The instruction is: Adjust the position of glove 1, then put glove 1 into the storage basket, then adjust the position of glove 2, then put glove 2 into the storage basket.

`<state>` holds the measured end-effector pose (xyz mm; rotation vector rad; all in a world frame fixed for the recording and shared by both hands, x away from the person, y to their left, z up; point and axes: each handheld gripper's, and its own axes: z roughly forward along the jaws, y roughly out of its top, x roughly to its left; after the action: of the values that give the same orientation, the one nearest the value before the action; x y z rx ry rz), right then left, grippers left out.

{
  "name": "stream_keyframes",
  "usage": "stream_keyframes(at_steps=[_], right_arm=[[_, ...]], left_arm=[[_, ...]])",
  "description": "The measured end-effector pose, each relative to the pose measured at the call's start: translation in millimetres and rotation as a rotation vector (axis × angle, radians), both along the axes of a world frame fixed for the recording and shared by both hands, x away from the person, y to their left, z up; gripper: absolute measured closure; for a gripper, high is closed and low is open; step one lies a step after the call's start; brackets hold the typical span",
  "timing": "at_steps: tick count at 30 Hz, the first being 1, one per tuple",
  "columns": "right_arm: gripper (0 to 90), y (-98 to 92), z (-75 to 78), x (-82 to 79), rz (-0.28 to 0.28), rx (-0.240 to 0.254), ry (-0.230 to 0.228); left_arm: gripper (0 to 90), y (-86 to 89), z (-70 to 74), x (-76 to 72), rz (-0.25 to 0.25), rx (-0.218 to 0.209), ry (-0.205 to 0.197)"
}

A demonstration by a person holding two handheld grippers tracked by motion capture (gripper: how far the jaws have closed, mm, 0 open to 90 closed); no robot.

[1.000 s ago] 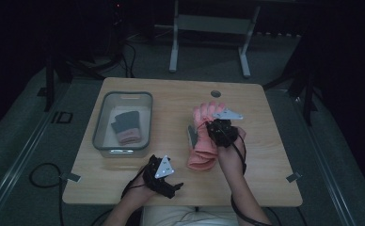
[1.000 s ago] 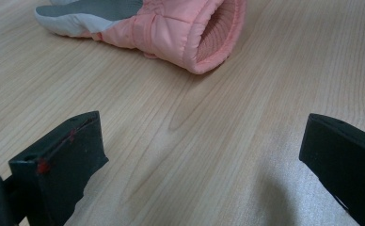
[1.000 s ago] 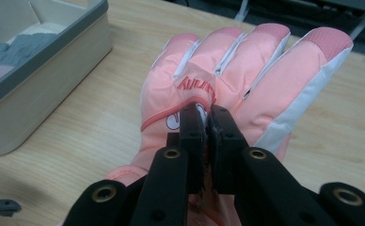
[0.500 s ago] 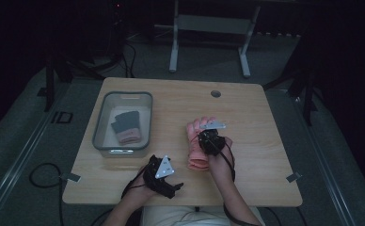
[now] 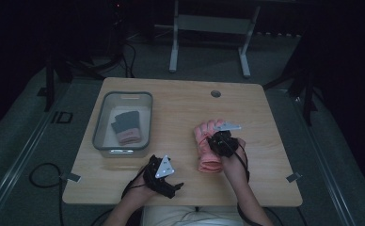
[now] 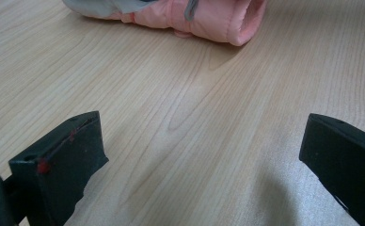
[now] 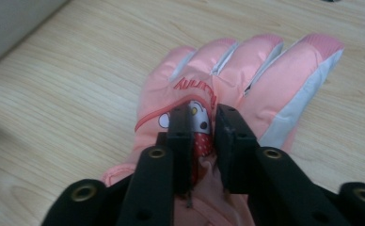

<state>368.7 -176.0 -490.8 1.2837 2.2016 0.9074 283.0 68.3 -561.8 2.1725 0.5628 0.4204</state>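
Two grippers are seen over a light wooden table (image 5: 180,108), both held by a person whose forearms enter from the 6 o'clock edge of the high view. Right gripper (image 7: 202,120): jaws pressed nearly together, pinching a fold of fabric on the back of a pink glove (image 7: 227,75), just below its red lettering and a small cartoon print. The glove is laid flat on the table, fingers pointed toward 12 o'clock in the right gripper view, grey panels noted along the finger sides. In the high view the glove (image 5: 208,146) is found at about 4 o'clock from the table's centre, its cuff toward the near edge, with the right gripper (image 5: 222,141) set on top of it. Left gripper (image 6: 199,155): jaws spread wide, nothing between them, bare wood grain seen below; the glove's cuff (image 6: 209,19) is seen ahead at 12 o'clock in the left gripper view, well apart from the jaws. In the high view the left gripper (image 5: 164,176) is placed near the table's 6 o'clock edge, to the left of the glove. A grey bin (image 5: 106,141) is noted at 9 o'clock on the table, with dark and pink folded items (image 5: 126,127) inside; what they are cannot be told. A small round hole (image 5: 215,93) is marked in the tabletop toward 1 o'clock.
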Motion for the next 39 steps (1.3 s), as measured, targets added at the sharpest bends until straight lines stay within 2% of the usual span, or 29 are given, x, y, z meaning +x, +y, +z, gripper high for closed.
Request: stream_keyframes(at_steps=[6,11,17,27,36,37,39], right_arm=[[67.2,-6.1,13.0,-3.4,0.02,0.049,-0.009],[63.6,-8.8,22.7,-7.5,0.047,0.06,-0.022],[62.3,-13.6,30.5,-10.6,0.067,0.069,-0.039],[61.0,-26.7,36.2,-14.0,0.063,0.092,-0.058],[58.4,-40.8,45.8,-14.5,0.092,0.078,-0.096],[58.3,-42.5,46.7,-14.6,0.1,0.081,-0.099],[58.3,-45.8,47.8,-14.8,0.11,0.077,-0.106]], left_arm=[[0.2,0.0,-0.4,0.5,0.0,0.0,0.002],[0.2,0.5,-0.3,0.7,0.002,-0.002,0.005],[0.2,0.3,0.0,0.5,0.005,0.001,0.006],[0.2,-1.3,1.5,-0.1,0.011,0.0,0.008],[0.2,-8.1,22.2,-2.0,0.026,-0.05,-0.008],[0.2,-9.1,24.5,-1.6,0.027,-0.06,-0.006],[0.2,-10.6,30.7,1.1,0.033,-0.108,0.018]])
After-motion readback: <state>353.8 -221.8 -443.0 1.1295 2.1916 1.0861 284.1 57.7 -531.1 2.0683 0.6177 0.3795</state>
